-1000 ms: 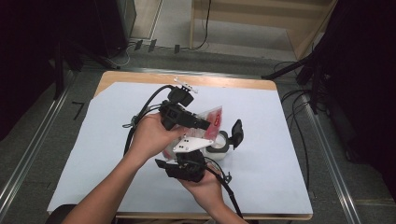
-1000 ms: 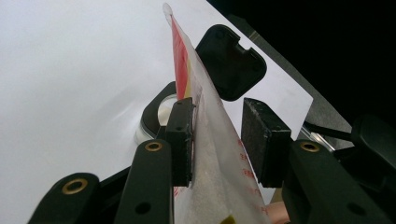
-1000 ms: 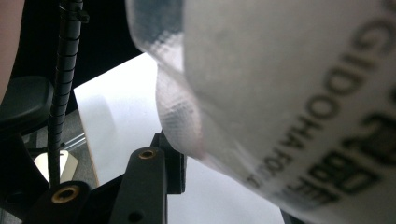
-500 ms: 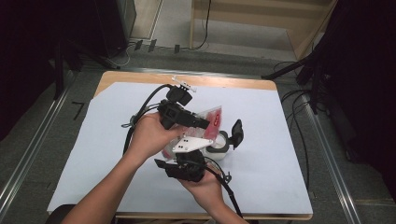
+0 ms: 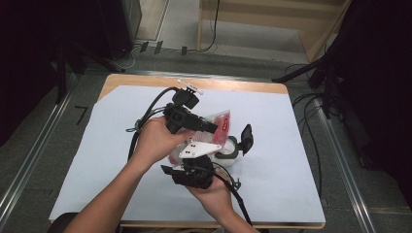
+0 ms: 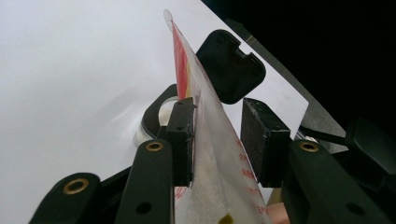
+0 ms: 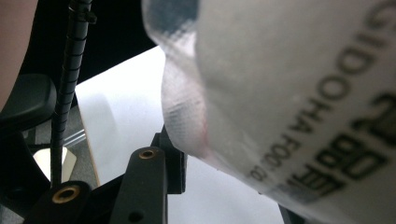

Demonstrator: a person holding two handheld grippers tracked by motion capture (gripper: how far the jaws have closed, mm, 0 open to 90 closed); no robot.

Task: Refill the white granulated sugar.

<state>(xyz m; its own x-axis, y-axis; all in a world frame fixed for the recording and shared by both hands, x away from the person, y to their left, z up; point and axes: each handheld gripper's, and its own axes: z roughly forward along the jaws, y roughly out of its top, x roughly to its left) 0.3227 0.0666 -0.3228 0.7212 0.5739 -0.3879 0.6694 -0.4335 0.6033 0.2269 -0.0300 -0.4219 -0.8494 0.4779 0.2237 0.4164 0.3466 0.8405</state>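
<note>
Near the centre of the table (image 5: 97,160), slightly toward 3 o'clock, a clear plastic pouch (image 5: 219,124) with red print is held above a small round container (image 5: 228,151) whose black lid (image 5: 246,137) stands hinged open at its 3 o'clock side. The left gripper (image 6: 217,140) has its jaws apart, with the pouch passing between them: the film lies against one pad while the other pad stands clear of it. The right gripper (image 5: 194,167) is hidden by the pouch in its own view, so whether its jaws are closed cannot be told. Judged risk: with the left jaws unclosed, the limp film could slide out or fold, and any contents would then miss the container's mouth; a sideways pull could also knock the open container over. In the high view the pouch's long axis runs roughly from 1 o'clock to 7 o'clock, its red-printed end pointing toward 1 o'clock and its lower end dipping toward the container.
</note>
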